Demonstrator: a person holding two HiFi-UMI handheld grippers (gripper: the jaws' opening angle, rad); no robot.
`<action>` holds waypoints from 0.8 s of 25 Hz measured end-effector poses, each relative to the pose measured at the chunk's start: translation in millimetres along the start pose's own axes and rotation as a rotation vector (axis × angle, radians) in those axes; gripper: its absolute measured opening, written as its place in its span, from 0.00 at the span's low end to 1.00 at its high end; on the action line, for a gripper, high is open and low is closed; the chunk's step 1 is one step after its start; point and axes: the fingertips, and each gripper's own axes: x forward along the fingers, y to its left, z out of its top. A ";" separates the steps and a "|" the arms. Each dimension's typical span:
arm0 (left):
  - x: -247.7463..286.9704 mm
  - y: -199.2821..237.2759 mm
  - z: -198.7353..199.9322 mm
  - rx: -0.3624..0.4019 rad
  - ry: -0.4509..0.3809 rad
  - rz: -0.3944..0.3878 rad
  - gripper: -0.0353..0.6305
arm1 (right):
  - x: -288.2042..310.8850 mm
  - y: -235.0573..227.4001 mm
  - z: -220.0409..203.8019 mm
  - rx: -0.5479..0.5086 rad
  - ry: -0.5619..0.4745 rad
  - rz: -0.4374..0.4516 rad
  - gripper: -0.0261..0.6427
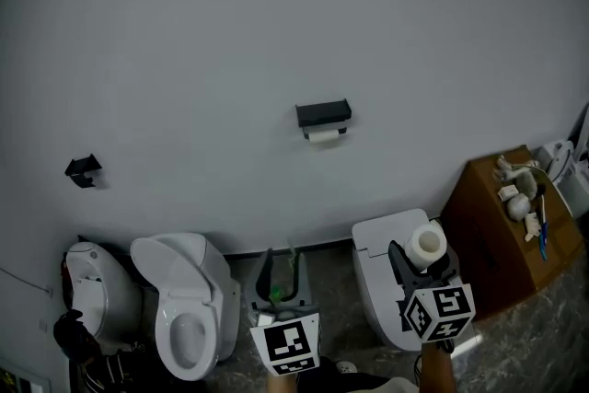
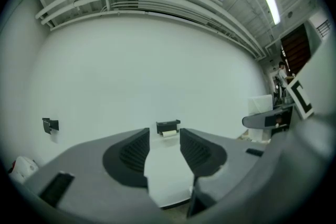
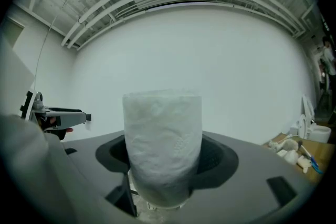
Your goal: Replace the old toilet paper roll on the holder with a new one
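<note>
Clamping new roll (image 3: 163, 144) upright in right tongs (image 3: 163, 160) | left tongs (image 2: 164, 150) apart, empty | holder (image 1: 323, 113) bears old roll (image 1: 322, 135), seemingly thin

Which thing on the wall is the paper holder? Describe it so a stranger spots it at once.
On the big white wall, near its middle, is a black box-shaped holder. Unlike the small black bracket far to the left, it has a thin white roll under it.
</note>
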 end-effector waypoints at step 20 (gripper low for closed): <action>177.0 39.2 -10.6 -0.015 0.010 -0.055 0.30 | 158.9 -32.4 5.3 0.010 0.003 -0.075 0.51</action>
